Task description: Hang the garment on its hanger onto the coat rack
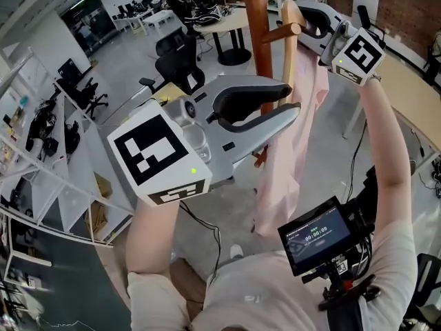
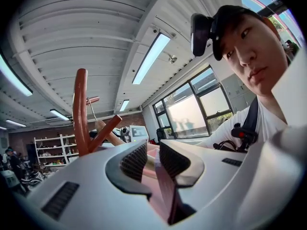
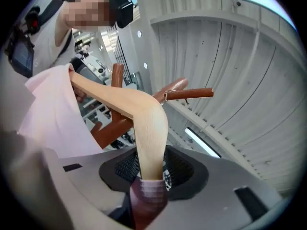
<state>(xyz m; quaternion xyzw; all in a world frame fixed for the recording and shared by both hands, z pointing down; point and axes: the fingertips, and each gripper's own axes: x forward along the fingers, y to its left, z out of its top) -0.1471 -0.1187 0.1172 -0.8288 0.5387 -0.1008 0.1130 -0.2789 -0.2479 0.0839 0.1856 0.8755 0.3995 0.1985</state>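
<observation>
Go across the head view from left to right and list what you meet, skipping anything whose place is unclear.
white shelving → black office chair → coat rack pole → right gripper → brick wall

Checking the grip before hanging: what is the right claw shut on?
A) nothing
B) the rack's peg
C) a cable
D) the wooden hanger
D: the right gripper view shows the right claw closed on the pale wooden hanger, which carries the pink garment.
</observation>
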